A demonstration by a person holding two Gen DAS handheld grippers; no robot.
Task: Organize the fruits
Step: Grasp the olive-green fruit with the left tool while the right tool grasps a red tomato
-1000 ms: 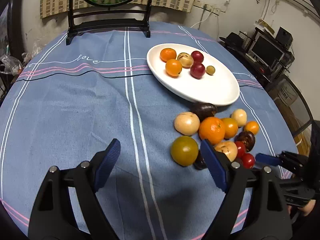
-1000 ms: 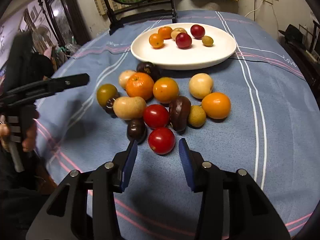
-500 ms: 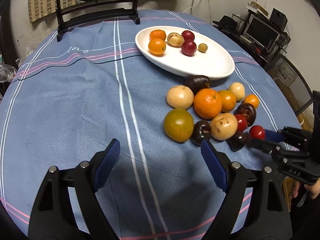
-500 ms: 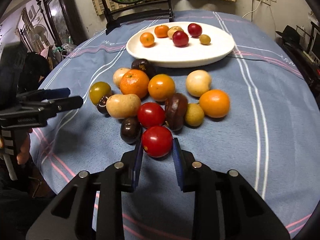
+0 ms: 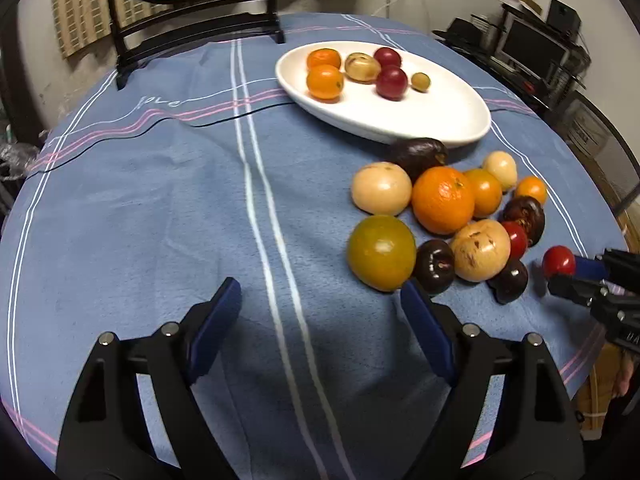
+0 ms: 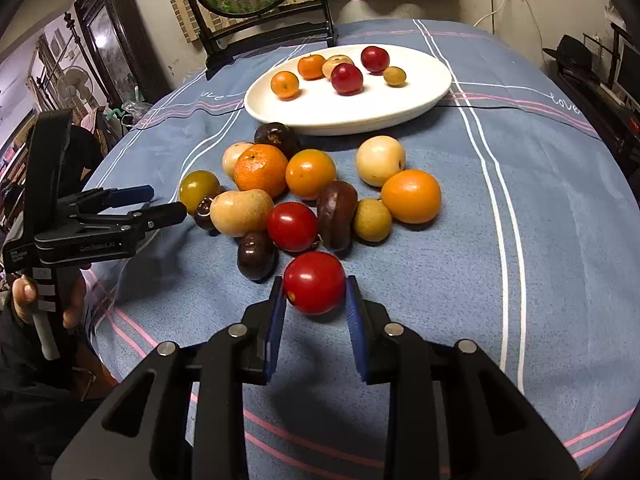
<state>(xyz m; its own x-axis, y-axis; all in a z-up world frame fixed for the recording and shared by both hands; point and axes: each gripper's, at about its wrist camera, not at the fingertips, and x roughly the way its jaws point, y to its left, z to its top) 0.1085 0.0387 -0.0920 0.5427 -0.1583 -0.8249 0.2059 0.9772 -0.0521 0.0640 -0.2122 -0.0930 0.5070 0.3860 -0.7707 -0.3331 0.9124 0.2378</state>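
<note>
the round bench (image 5: 120,200) is draped in a soft blue cloth (image 6: 540,240) with white and pink stripes, and its whole left half lies bare, wide room there right out to the curved edge. the fruit crowds the other half: a loose heap on the cloth just in front of an oval white plate (image 6: 420,100), glossy and shallow, which already carries six small fruits bunched toward its far end, the near part of the dish free. a dark purple fruit (image 5: 418,152) lies tight against the plate's near rim. the right gripper (image 6: 316,292) has its blue-padded jaws closed on a shiny red tomato (image 6: 314,282) at the near side of the heap, close to a dark plum (image 6: 256,255) and a second red tomato (image 6: 292,226). the left gripper (image 5: 320,304) hangs over the bare cloth with its jaws spread wide and nothing between them, its right pad close to a smooth olive-green tomato (image 5: 380,252). a dimpled orange (image 5: 442,199) sits mid-heap beside pale matte yellow fruits. behind the bench stands a black chair (image 6: 260,20) with a round painted back, a patterned curtain on the wall, and shelves with a monitor (image 5: 532,46) off to one side.
</note>
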